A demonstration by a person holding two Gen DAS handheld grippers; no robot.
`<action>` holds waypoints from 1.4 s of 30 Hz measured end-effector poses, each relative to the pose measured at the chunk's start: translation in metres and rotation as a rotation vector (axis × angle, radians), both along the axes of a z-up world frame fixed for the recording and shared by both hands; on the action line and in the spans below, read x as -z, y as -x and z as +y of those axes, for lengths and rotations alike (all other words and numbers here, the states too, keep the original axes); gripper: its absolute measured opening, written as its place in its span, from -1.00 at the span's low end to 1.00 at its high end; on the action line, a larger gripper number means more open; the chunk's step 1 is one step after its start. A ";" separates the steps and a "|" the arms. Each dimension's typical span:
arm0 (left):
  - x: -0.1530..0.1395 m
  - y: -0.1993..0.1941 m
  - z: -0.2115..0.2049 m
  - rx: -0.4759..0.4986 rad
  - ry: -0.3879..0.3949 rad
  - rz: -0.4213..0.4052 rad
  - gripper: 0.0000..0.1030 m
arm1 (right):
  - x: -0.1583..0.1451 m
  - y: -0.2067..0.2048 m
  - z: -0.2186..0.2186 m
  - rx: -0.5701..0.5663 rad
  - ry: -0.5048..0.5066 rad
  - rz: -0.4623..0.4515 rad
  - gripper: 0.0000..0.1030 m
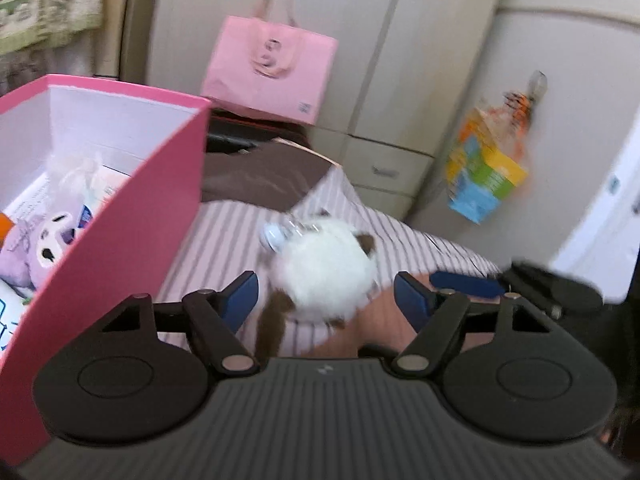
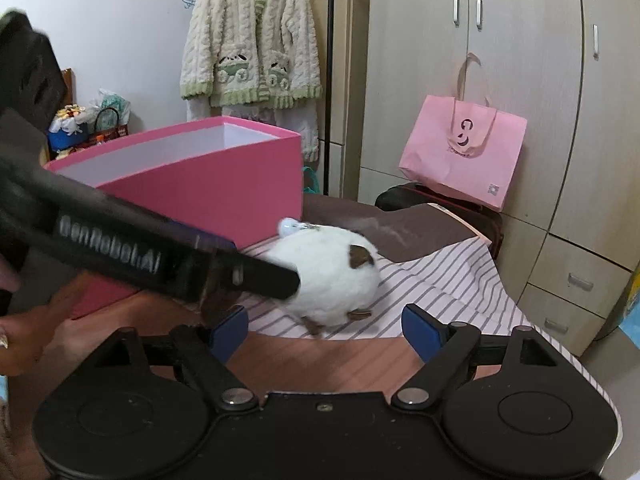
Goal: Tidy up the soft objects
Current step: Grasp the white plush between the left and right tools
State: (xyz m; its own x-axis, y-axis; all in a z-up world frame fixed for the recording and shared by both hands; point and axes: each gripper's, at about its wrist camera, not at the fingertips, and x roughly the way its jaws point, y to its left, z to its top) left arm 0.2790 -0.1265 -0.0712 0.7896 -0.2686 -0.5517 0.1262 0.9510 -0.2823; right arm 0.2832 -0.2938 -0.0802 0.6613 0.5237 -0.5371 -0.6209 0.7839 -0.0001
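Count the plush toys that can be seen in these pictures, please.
2. A white fluffy plush toy with brown patches lies on the striped bedsheet. A purple plush toy sits inside the pink cardboard box. More may be hidden deeper in that box.

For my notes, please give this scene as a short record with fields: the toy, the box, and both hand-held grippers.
toy: white plush toy with brown patches, lying on the striped sheet
box: pink box, open top, beside the toy; a purple plush inside
left hand-held gripper: open, toy between its fingers, not gripped
right hand-held gripper: open, empty, near the toy
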 end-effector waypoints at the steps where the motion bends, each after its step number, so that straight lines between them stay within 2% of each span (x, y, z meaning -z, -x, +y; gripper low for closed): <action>1: 0.000 -0.003 -0.001 -0.004 0.000 -0.003 0.44 | 0.003 -0.004 0.000 -0.007 -0.007 0.014 0.70; 3: 0.000 -0.007 -0.003 -0.003 0.000 0.007 0.44 | 0.009 -0.013 0.003 -0.016 0.013 0.029 0.70; 5: 0.001 -0.013 -0.004 -0.005 0.008 0.024 0.44 | 0.011 -0.018 0.007 -0.020 0.041 0.005 0.70; 10: 0.007 -0.021 -0.007 -0.025 0.011 0.043 0.44 | 0.013 -0.034 0.013 -0.065 0.013 0.031 0.71; 13: 0.009 -0.025 -0.008 -0.023 0.008 0.054 0.44 | 0.018 -0.043 0.021 -0.095 0.048 0.035 0.71; 17: 0.015 -0.032 -0.005 -0.030 0.044 0.095 0.44 | 0.023 -0.057 0.030 -0.113 0.019 0.076 0.70; 18: 0.016 -0.032 -0.005 -0.030 0.047 0.095 0.43 | 0.025 -0.061 0.029 -0.107 -0.012 0.112 0.68; 19: 0.016 -0.032 -0.005 -0.028 0.049 0.094 0.30 | 0.027 -0.064 0.029 -0.100 -0.037 0.145 0.54; 20: 0.017 -0.031 -0.006 -0.024 0.048 0.097 0.26 | 0.029 -0.066 0.029 -0.095 -0.057 0.175 0.45; 22: 0.018 -0.030 -0.007 -0.026 0.024 0.097 0.09 | 0.029 -0.063 0.030 -0.077 -0.061 0.176 0.40; 25: 0.017 -0.027 -0.006 -0.011 0.021 0.106 0.07 | 0.028 -0.055 0.033 -0.058 -0.040 0.169 0.36; 32: 0.003 -0.007 -0.007 0.052 -0.016 0.104 0.06 | 0.020 -0.030 0.033 0.003 -0.064 0.169 0.35; 37: -0.006 0.012 -0.004 0.104 -0.034 0.107 0.06 | 0.012 -0.013 0.030 0.041 -0.112 0.226 0.35; 42: -0.011 0.032 -0.001 0.148 -0.049 0.120 0.06 | 0.006 0.010 0.036 0.071 -0.098 0.247 0.35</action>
